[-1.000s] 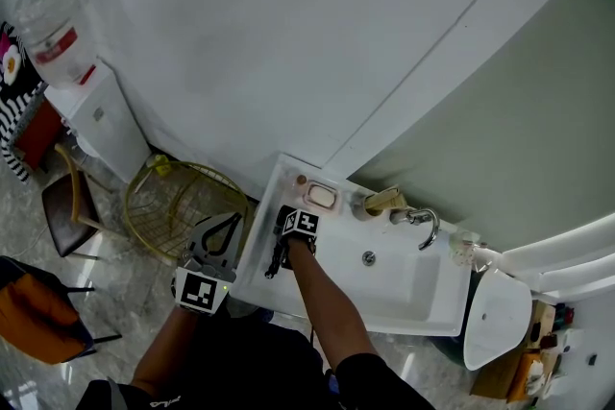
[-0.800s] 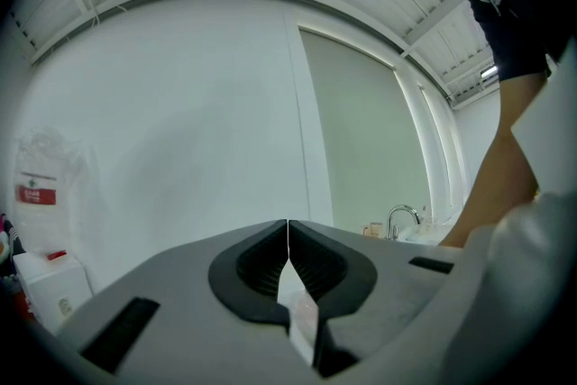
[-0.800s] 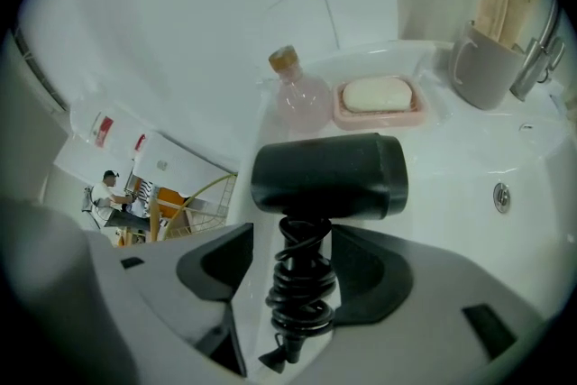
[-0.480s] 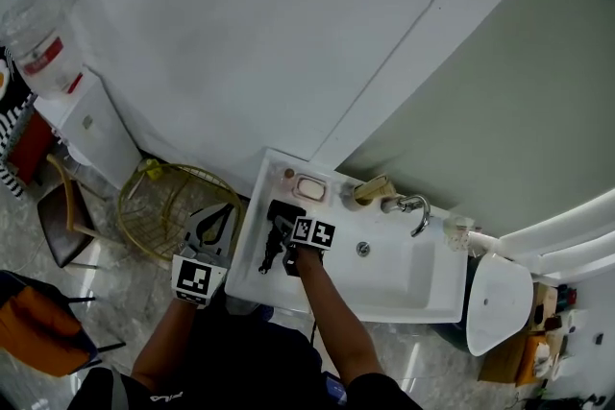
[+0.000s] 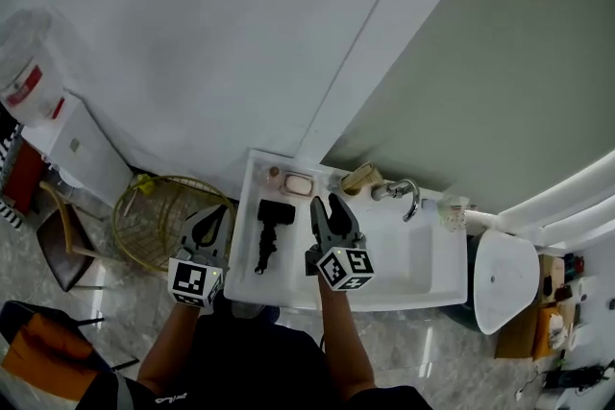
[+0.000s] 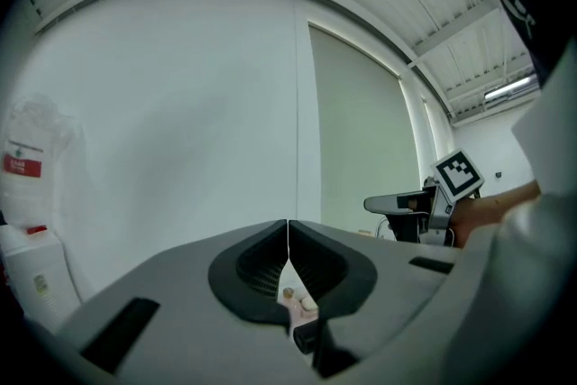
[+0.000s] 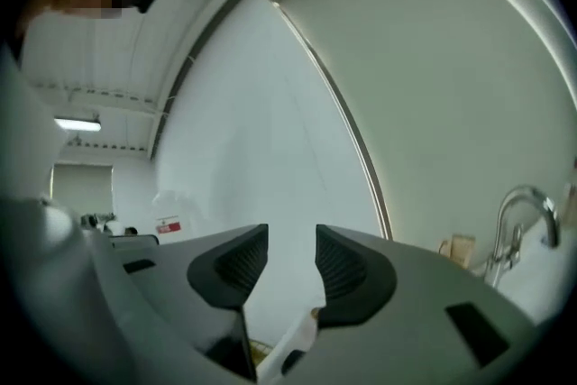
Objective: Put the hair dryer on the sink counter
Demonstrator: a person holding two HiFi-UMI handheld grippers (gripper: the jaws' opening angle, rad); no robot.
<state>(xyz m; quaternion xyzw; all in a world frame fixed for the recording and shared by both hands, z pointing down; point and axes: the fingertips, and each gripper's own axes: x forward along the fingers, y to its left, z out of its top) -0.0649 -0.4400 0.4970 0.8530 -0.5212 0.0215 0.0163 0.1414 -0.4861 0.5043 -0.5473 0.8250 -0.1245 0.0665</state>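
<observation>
The black hair dryer [image 5: 270,224] lies on the left part of the white sink counter [image 5: 288,281], handle toward me, and nothing touches it. My right gripper [image 5: 325,203] hovers just right of it over the basin's edge. Its jaws [image 7: 291,248] are closing with a gap still between them and only the wall showing through. My left gripper [image 5: 217,211] hangs beyond the counter's left edge, above the floor, with its jaws [image 6: 288,225] shut together on nothing.
A soap dish [image 5: 298,184] and a chrome faucet [image 5: 408,195] stand along the counter's back. A gold wire basket [image 5: 159,221] sits on the floor to the left, with a chair [image 5: 60,250] and a water dispenser [image 5: 48,125] beyond it. A white lid [image 5: 504,278] is at the right.
My right gripper was down at the hair dryer. It has let go and pulled back to the right, leaving the dryer lying on the counter. The left gripper has hardly moved.
</observation>
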